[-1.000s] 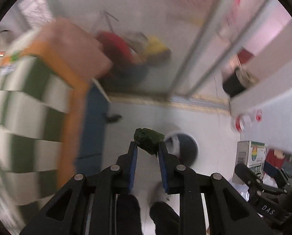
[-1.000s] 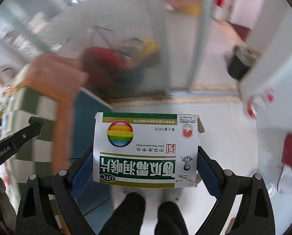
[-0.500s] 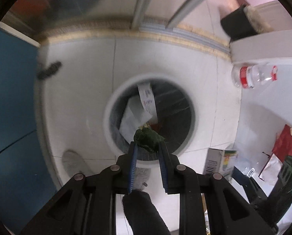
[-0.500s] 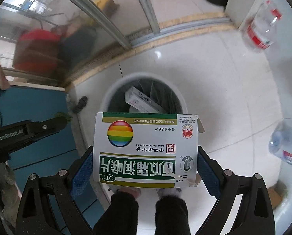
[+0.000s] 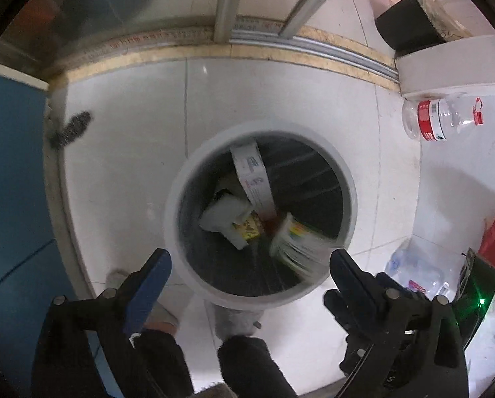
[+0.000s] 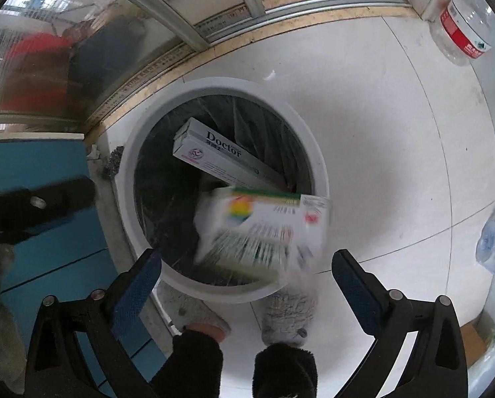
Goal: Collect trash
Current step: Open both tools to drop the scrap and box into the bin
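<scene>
A round white trash bin (image 5: 176, 199) with a dark liner stands on the floor below both grippers; it also shows in the right wrist view (image 6: 317, 165). My left gripper (image 5: 250, 265) is open and empty above its near rim. My right gripper (image 6: 246, 265) is open, and the white-and-green medicine box (image 6: 264, 229) is blurred, falling into the bin; it also shows in the left wrist view (image 5: 294, 235). A long white "Doctor" box (image 6: 221, 157) and other paper trash (image 5: 224, 212) lie inside. The green wad is not visible.
A clear plastic bottle with a red label (image 5: 443, 119) lies on the floor at right, and another crushed bottle (image 5: 413, 272) lies nearer. A blue panel (image 5: 12, 182) is at left. A sliding-door track (image 5: 280, 46) runs behind. The person's slippered feet (image 6: 287, 311) stand beside the bin.
Both grippers have opened above the bin. The left gripper let go of the green wad, and the right gripper let go of the medicine box, which is dropping in.
</scene>
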The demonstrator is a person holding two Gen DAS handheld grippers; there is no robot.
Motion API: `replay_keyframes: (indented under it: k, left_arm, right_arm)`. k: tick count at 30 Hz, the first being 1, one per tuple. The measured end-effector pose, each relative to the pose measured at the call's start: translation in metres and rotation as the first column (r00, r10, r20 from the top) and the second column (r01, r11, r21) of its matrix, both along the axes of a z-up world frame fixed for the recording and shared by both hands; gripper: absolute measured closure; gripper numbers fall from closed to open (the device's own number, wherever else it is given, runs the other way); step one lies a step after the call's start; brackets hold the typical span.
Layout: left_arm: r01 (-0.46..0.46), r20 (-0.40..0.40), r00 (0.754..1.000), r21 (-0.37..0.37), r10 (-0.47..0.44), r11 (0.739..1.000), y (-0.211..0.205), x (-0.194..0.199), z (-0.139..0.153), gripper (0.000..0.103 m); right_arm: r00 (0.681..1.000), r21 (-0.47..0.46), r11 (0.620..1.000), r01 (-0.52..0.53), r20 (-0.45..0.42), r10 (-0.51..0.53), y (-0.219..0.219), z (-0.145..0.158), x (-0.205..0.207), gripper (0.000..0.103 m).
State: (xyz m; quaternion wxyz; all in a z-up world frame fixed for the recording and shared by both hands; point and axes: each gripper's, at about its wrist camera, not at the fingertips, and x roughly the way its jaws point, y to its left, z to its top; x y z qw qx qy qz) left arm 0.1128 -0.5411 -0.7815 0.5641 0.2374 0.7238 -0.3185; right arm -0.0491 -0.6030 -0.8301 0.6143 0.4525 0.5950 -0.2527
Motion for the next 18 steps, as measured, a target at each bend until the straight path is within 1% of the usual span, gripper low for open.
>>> replay_keyframes:
  k: [3,6,7,8,12,14,16,18]
  left_arm:
    - [0.005,0.061,0.998,-0.004,-0.005,1.000,0.004,0.004,0.019,0.005]
    - [0.008,0.124,0.992,-0.011,-0.007,1.000,0.009,0.004,0.045,0.005]
    - [0.012,0.148,0.989,-0.009,-0.010,1.000,0.010,0.003,0.052,0.005]
    - [0.021,0.189,0.982,0.000,-0.020,1.000,0.014,0.002,0.065,0.005]
    - [0.043,0.305,0.951,0.031,-0.050,0.999,0.032,-0.007,0.107,0.005]
    - [0.045,0.348,0.936,0.035,-0.055,0.998,0.043,-0.012,0.130,0.005]
    - [0.047,0.374,0.926,0.036,-0.058,0.998,0.053,-0.019,0.155,0.005]
    - [0.050,0.378,0.924,0.029,-0.057,0.998,0.064,-0.028,0.183,0.005]
  right_arm:
    - [1.000,-0.016,1.000,-0.011,-0.011,0.010,0.001,0.009,-0.002,0.000]
    - [1.000,-0.042,0.999,-0.024,-0.019,0.023,0.003,0.028,-0.002,0.000]
    - [1.000,-0.049,0.999,-0.023,-0.017,0.022,0.004,0.036,-0.003,0.000]
    - [1.000,-0.053,0.998,-0.023,-0.017,0.022,0.004,0.042,-0.003,0.000]
    - [0.999,-0.101,0.994,-0.036,-0.040,0.032,0.011,0.086,-0.005,0.000]
    - [0.998,-0.124,0.991,-0.039,-0.054,0.033,0.014,0.110,-0.008,0.000]
    - [0.997,-0.164,0.986,-0.035,-0.074,0.023,0.020,0.145,-0.014,0.000]
    - [0.996,-0.194,0.980,-0.033,-0.082,0.017,0.024,0.177,-0.018,0.000]
